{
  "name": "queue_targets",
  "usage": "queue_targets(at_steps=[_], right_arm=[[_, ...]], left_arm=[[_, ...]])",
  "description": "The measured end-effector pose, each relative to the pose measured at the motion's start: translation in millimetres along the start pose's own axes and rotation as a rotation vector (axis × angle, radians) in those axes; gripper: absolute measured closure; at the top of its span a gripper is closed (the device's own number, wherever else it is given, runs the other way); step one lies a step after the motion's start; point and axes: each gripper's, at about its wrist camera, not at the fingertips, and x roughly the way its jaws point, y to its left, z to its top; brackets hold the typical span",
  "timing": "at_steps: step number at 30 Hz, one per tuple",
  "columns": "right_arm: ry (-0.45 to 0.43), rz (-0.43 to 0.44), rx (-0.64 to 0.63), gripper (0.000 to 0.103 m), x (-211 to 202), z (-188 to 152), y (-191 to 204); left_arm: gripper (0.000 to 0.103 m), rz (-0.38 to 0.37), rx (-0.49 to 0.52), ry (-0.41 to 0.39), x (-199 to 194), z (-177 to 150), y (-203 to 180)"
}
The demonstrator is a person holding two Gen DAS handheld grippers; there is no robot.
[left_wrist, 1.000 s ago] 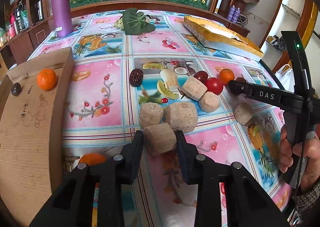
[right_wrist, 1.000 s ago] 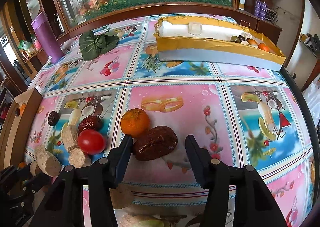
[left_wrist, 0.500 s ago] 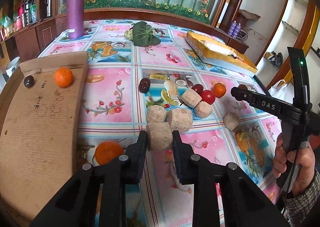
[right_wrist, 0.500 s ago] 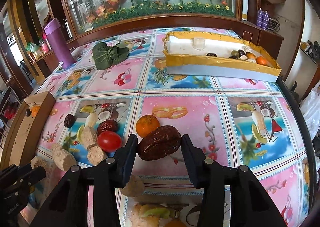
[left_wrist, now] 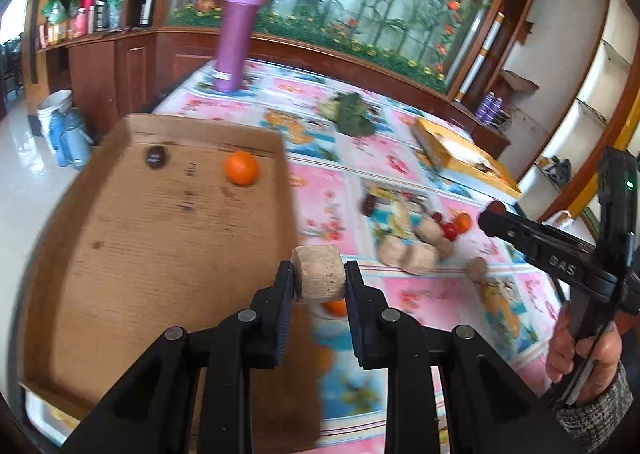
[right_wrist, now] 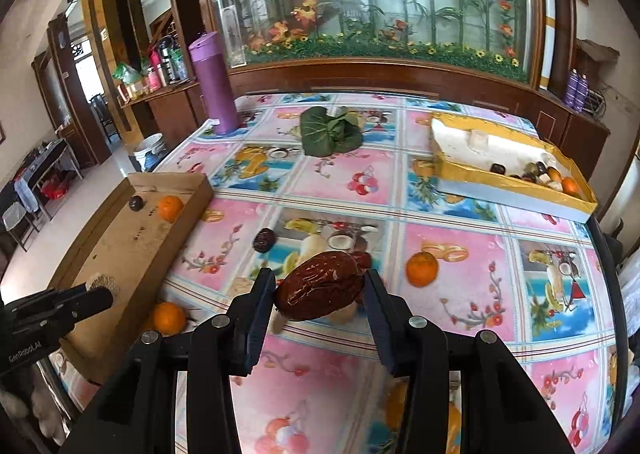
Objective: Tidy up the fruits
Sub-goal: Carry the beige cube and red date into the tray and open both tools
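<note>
My left gripper [left_wrist: 318,282] is shut on a beige cork-like cylinder [left_wrist: 318,273] and holds it in the air over the right edge of the brown cardboard tray [left_wrist: 132,254]. The tray holds an orange [left_wrist: 241,168] and a small dark fruit [left_wrist: 155,156]. My right gripper [right_wrist: 320,290] is shut on a large dark red date [right_wrist: 320,286], lifted above the table. More beige cylinders [left_wrist: 408,254], a red tomato [left_wrist: 450,230] and an orange [right_wrist: 422,268] lie on the tablecloth. The left gripper also shows in the right wrist view [right_wrist: 94,292].
A yellow-rimmed box [right_wrist: 516,184] with several small fruits stands at the back right. A purple flask [right_wrist: 214,84] and a green leafy bundle [right_wrist: 330,130] stand at the back. An orange [right_wrist: 169,318] lies beside the cardboard tray. A dark date [right_wrist: 264,240] lies mid-table.
My left gripper has lifted the beige cylinder and swung left toward the cardboard tray. My right gripper has raised the dark red date higher above the table.
</note>
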Motion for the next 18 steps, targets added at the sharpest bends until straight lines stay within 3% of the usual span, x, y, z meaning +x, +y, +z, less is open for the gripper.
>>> queue_targets(at_steps=[7,18], right_arm=[[0.046,0.111,-0.077,0.054,23,9,67],[0.179,0.213,-0.209,0.054,103,26,174]], left_arm=[[0.079,0.183,-0.023,-0.017,-11,28,73],[0.079,0.291,-0.031,0.107,45,72,127]])
